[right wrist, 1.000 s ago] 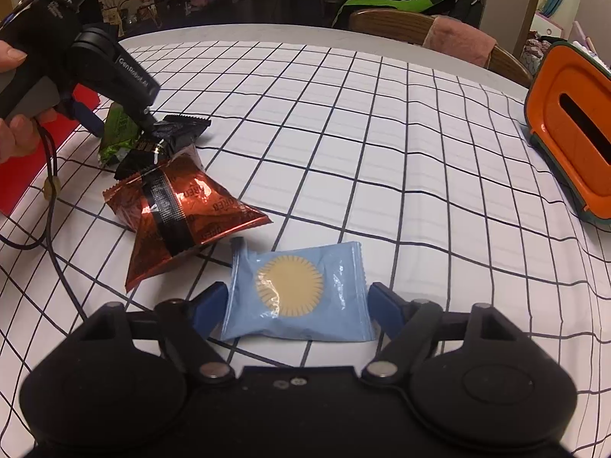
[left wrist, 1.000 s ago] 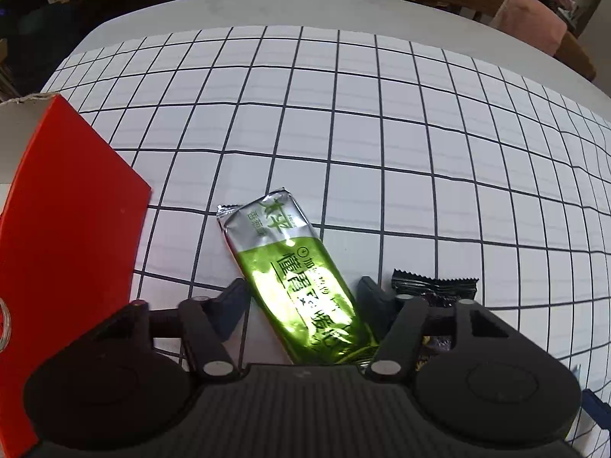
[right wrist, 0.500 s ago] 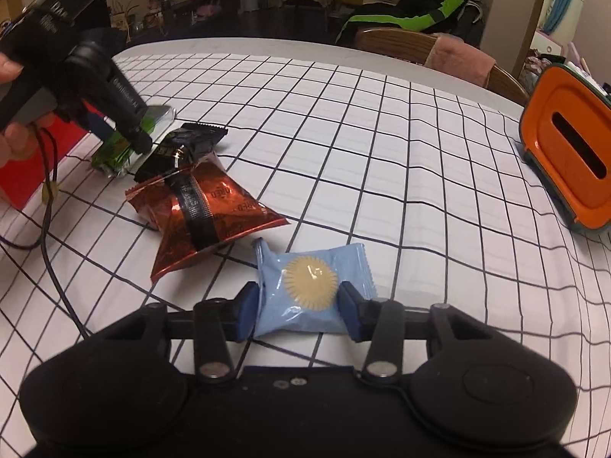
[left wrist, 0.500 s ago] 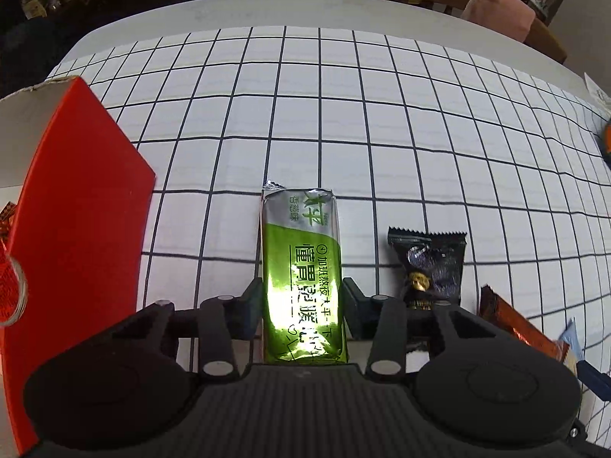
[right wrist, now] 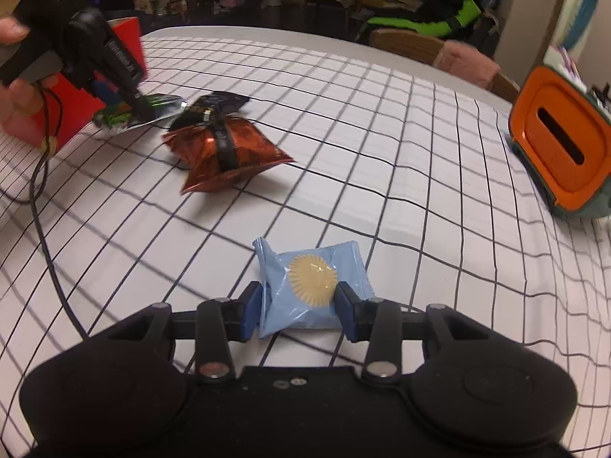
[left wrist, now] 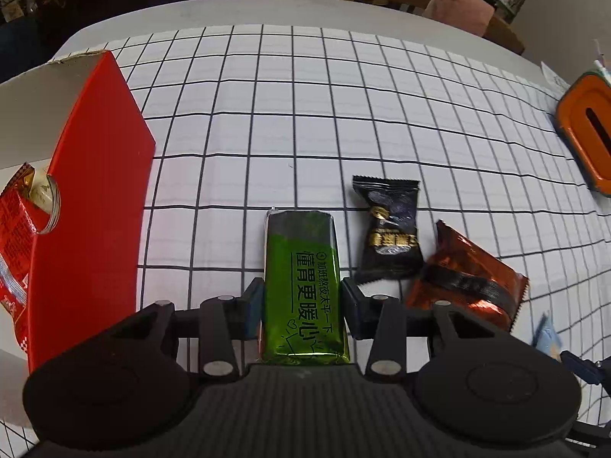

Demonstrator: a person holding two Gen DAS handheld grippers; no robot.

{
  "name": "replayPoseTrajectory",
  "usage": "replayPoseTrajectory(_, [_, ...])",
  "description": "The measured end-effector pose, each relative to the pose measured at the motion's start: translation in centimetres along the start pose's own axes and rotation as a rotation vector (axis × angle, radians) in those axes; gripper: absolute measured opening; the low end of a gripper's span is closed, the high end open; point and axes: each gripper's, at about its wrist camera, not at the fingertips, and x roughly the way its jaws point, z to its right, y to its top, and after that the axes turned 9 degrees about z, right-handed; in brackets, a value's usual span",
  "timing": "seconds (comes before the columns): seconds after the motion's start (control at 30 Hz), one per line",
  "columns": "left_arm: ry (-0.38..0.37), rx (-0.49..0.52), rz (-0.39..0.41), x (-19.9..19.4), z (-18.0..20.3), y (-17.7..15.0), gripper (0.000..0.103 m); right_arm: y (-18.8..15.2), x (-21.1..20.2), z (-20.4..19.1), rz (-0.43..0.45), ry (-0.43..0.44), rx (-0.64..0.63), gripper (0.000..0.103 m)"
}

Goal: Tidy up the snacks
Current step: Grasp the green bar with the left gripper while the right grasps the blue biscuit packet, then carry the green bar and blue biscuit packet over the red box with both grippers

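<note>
Two hand-held grippers work over the white black-gridded bench [left wrist: 382, 122]. At far left stands a tall red cardboard box [left wrist: 91, 206]. Right of it the left hand-held gripper [left wrist: 301, 305] clamps a green foil snack bar [left wrist: 303, 286], lifted. Nearer, the right hand-held gripper [right wrist: 299, 307] is closing, pads against a small pale-blue cookie packet [right wrist: 309, 290]

A home dining room; grid-clothed table [right wrist: 382, 122]; wooden chair [right wrist: 408, 44]; cluttered shelves behind
</note>
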Motion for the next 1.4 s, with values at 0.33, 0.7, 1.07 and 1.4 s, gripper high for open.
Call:
replayPoseTrajectory(0.33, [-0.051, 0.042, 0.001, -4.1, 0.4, -2.9, 0.042, -1.1, -2.1, -1.5, -0.033, 0.018, 0.036, 0.037])
replayPoseTrajectory(0.7, [-0.042, 0.098, 0.030, -6.3, 0.0, -5.7, 0.042, -0.8, -1.6, 0.2, -0.056, -0.121, 0.497, 0.078])
replayPoseTrajectory(1.07, [-0.045, 0.131, 0.037, -6.5, -0.5, -4.7, 0.041, -0.3, 0.9, 0.4, -0.100, -0.372, 0.826, 0.070])
replayPoseTrajectory(1.4, [-0.058, 0.140, 0.027, -5.8, -1.5, -4.7, 0.041, 0.3, 1.5, -1.2, -0.119, -0.463, 0.756, 0.054])
